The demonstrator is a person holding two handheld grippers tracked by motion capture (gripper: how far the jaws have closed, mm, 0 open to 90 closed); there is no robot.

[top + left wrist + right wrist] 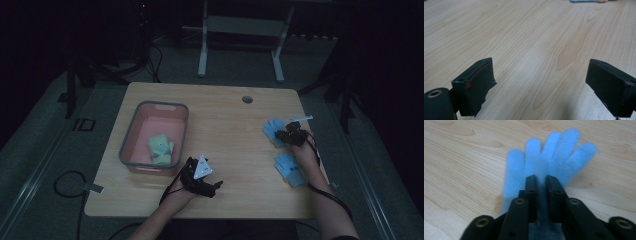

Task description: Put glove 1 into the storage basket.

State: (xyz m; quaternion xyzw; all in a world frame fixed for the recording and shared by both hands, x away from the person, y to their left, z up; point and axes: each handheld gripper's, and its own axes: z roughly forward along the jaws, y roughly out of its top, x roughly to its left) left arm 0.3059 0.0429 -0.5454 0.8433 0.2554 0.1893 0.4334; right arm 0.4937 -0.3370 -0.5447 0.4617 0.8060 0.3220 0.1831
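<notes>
Two light blue gloves lie on the wooden table [225, 125] at its right side. The far glove [273, 131] spreads its fingers flat in the right gripper view [549, 157], and my right gripper [540, 182] is shut on its palm, the fabric pinched between the narrow jaws. That gripper [291, 136] sits over the glove in the high view. The near glove [290, 169] lies beside my right forearm. My left gripper [202, 179] rests near the table's front edge; its jaws [541, 85] stand wide open over bare wood.
A pink bin with a grey rim [131, 131] stands at the table's left, holding a folded green and yellow cloth [160, 149]. A round cable hole [247, 99] lies near the far edge. A strip of blue glove [584, 1] shows at the top of the left gripper view.
</notes>
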